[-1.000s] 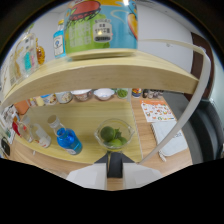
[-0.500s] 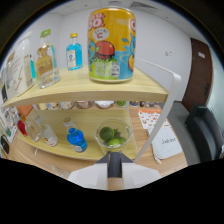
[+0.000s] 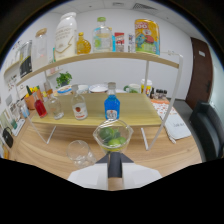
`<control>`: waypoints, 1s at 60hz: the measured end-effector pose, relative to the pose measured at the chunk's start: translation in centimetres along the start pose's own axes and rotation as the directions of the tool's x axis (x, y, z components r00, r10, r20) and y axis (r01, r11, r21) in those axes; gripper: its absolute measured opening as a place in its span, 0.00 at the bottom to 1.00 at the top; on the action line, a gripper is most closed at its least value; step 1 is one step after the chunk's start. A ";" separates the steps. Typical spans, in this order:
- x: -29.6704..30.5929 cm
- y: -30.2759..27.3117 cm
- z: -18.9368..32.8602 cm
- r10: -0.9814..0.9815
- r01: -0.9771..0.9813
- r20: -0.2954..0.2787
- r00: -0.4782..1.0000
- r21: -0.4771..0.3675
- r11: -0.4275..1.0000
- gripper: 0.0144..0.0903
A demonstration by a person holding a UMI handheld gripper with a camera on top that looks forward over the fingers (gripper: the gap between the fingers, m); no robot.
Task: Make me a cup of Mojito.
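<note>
I've swung and pulled back since a second ago — the upper shelf [image 3: 100, 57] with its big yellow can [image 3: 146, 36] no longer looms close ahead, and the whole bar setup now shows. That suggests I'm carrying the lime cup [image 3: 113, 136] toward the empty glass [image 3: 80, 151], which sits just beside it, low on my left. The gripper [image 3: 113, 150] — fingers mostly hidden — looks clamped on the cup. The blue bottle [image 3: 112, 104] stands just beyond.
</note>
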 end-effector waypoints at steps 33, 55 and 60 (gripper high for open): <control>-0.9 -7.2 0.0 -0.804 0.875 -0.361 0.473 0.083 0.477 0.02; -3.8 -7.8 0.6 -0.898 0.980 -0.399 -0.185 -0.011 -0.198 0.02; -4.0 -7.9 0.9 -0.867 0.956 -0.412 -0.278 -0.028 -0.293 0.02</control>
